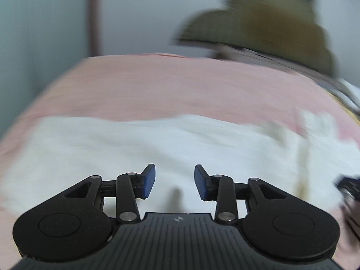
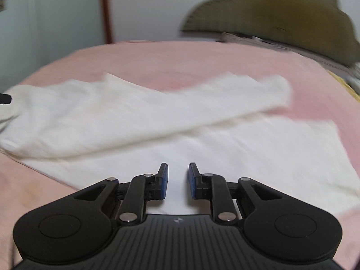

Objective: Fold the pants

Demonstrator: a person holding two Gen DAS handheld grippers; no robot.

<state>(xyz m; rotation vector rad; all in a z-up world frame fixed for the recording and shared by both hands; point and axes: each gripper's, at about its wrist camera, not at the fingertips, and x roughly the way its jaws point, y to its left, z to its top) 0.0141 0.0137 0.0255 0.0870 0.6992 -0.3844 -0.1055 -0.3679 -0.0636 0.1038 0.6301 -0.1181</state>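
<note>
White pants (image 2: 144, 117) lie on the pink bed (image 2: 180, 58), one leg folded across toward 2 o'clock. Both my left tongs (image 1: 175, 181) and right tongs (image 2: 178, 180) released, empty. Cloth looks soft, light; I'd pinch at hems.

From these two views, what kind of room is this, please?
Most likely a bedroom: white pants lie on a pink bedsheet, with an olive-brown cushion or headboard behind and pale cupboard doors.

Even, soft indoor lighting; no glare. Motion blur smears the background. Fisheye distortion curves the frame edges, corners vignetted.
</note>
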